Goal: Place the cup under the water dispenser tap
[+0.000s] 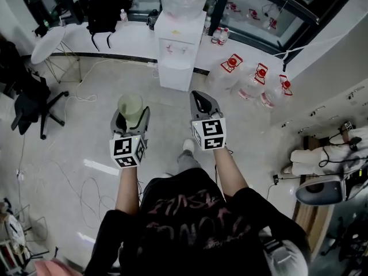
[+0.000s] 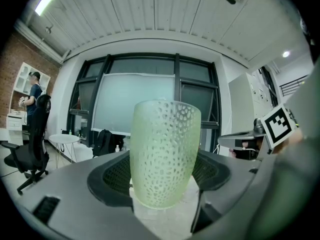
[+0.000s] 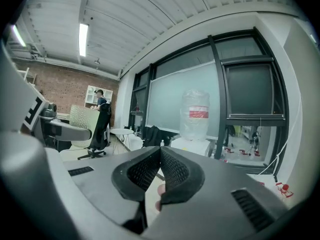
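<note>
Left gripper (image 1: 130,118) jaws pinch pale-green dimpled plastic cup (image 2: 165,154) low | right gripper (image 1: 202,100) jaws pressed together | risk: I clip its rim on white water dispenser (image 1: 175,50), cup tilts.

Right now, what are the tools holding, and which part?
The left tool grips the green cup by its lower sides; the right tool is shut, holding nothing.

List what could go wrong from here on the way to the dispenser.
1. The left gripper grips the cup only around its lower part, so it might tip or slip.
2. Loose cables lie on the floor and could snag a foot.
3. The water dispenser has two taps close together, so the cup may end up under the wrong one.
</note>
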`<state>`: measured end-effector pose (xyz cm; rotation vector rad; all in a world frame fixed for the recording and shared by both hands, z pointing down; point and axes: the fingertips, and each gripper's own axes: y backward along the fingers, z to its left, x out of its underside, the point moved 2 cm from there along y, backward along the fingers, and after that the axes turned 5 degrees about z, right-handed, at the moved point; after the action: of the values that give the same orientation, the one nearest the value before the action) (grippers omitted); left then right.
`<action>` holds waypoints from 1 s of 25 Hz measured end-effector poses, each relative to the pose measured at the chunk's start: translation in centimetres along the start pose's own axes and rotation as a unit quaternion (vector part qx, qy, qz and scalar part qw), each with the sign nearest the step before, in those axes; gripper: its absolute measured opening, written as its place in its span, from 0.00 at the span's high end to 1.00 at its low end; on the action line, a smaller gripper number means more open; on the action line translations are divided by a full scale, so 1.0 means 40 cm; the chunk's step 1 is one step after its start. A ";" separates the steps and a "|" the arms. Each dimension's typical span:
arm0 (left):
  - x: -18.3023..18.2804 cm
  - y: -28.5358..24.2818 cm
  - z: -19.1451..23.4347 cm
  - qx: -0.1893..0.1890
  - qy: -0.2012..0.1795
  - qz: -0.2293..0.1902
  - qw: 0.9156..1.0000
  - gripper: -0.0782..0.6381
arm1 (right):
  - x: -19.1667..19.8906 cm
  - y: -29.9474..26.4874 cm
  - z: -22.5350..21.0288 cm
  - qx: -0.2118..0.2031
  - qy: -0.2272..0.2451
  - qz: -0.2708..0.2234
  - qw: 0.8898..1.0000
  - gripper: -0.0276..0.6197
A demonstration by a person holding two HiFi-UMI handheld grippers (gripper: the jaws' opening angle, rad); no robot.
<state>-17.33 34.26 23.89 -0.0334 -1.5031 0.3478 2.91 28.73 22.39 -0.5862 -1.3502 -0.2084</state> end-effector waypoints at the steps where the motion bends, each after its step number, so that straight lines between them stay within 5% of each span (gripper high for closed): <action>1: -0.001 -0.007 0.006 0.001 -0.001 0.000 1.000 0.39 | 0.001 -0.010 0.001 0.000 -0.001 0.001 1.000 0.93; 12: 0.027 -0.150 0.056 0.012 -0.003 0.023 1.000 0.39 | 0.039 -0.158 -0.053 0.004 -0.012 0.023 1.000 0.93; 25: 0.030 -0.505 0.089 0.019 0.000 0.059 0.998 0.39 | 0.067 -0.460 -0.241 -0.001 -0.025 0.056 0.998 0.93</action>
<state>-16.64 14.66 30.06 -0.0918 -1.4980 0.4719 3.16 8.87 29.03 -0.6696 -1.3608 -0.1045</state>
